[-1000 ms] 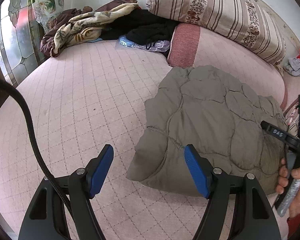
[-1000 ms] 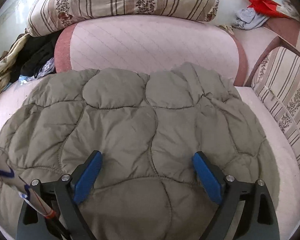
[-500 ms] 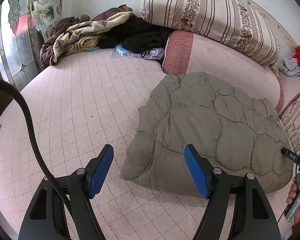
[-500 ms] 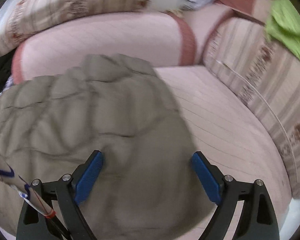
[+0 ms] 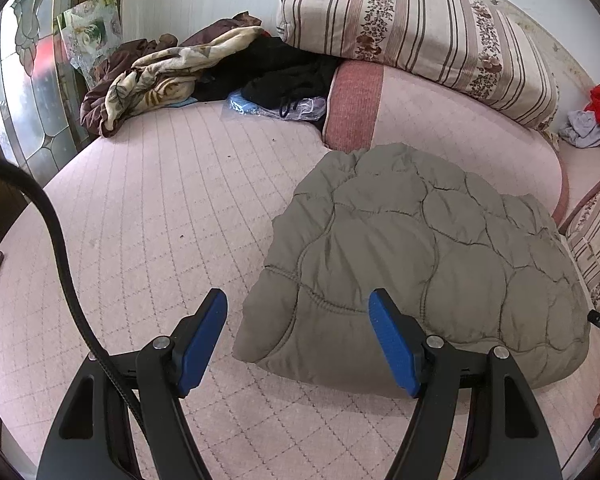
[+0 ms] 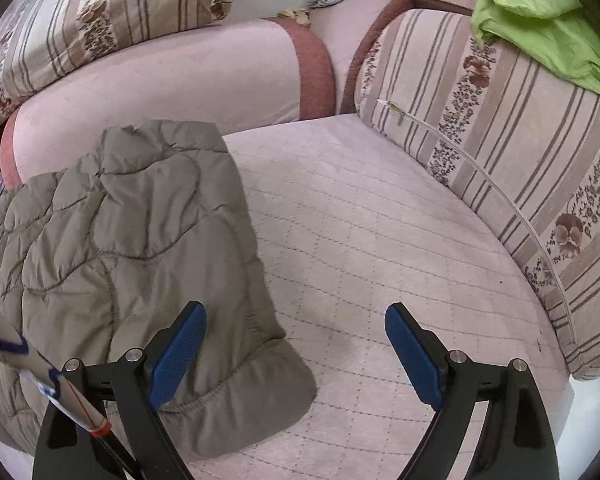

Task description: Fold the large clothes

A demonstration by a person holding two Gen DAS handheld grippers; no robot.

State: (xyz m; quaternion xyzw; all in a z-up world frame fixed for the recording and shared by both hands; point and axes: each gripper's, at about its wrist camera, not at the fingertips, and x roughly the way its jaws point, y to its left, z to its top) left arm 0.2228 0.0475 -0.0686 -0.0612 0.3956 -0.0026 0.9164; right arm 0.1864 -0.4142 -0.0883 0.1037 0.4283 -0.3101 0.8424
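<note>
**On the pink bed: folded jacket, both grippers empty**

In the left wrist view's lower half, the left gripper [image 5: 298, 336] gapes empty; the folded olive quilted puffer jacket [image 5: 420, 264] lies centre-right on the pink quilted mattress [image 5: 160, 208].

In the right wrist view, the right gripper [image 6: 296, 354] spreads wide, holding nothing, the jacket [image 6: 120, 240] at left.

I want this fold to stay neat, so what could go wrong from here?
The puffy quilted olive jacket may spring open: both the left gripper and right gripper are open and hold nothing. Its far edge rides up on the pink bolster, so it might slump unevenly.
</note>
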